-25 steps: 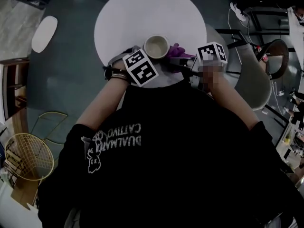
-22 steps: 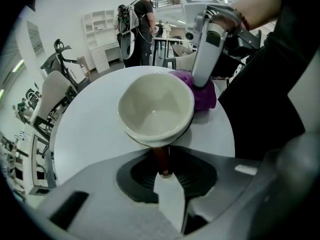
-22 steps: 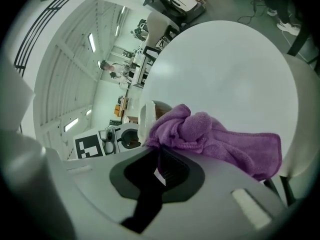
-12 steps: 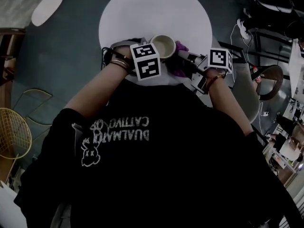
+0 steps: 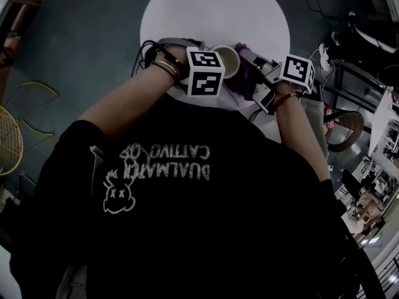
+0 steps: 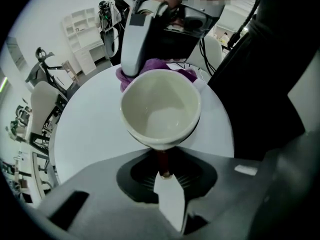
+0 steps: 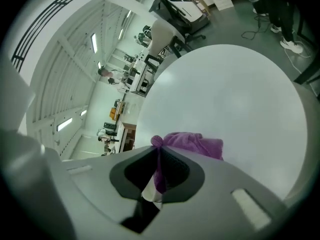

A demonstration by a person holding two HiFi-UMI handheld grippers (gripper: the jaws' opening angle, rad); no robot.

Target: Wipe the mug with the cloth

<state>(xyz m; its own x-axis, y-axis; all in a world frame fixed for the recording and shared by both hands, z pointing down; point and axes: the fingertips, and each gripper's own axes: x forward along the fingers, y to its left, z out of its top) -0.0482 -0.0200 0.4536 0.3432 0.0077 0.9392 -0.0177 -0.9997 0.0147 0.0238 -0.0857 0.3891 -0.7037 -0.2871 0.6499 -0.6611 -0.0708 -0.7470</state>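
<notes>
The cream-coloured ceramic mug [image 6: 161, 109] is sitting over the near edge of the round white table [image 5: 212, 11], just in front of the person's chest, with its open mouth facing up towards the head camera. The left gripper [image 6: 163, 170] is clamping the mug by its near side. Its jaws are drawn in tight against the wall there, and shadow is hiding the exact hold. Whether the base is resting on the table or hanging just above it, no view is showing.

The right gripper [image 7: 156, 180] is pinching a bunched purple fleece cloth [image 7: 192, 144], with a fold running down between its closed jaws and the rest puffing out ahead of them.

The cloth is lying on the far side of the mug from the left gripper, pressing against or sitting just beside the outer wall below the rim. In the head view that places it to the mug's right, on the right hand's side. The mug's axis is pointing roughly back along the left gripper's line of sight, so the inside is facing away from the cloth. My reading is that the right hand is the one placed to do the wiping.

Counting: one mug, one cloth, two grippers, one table.
</notes>
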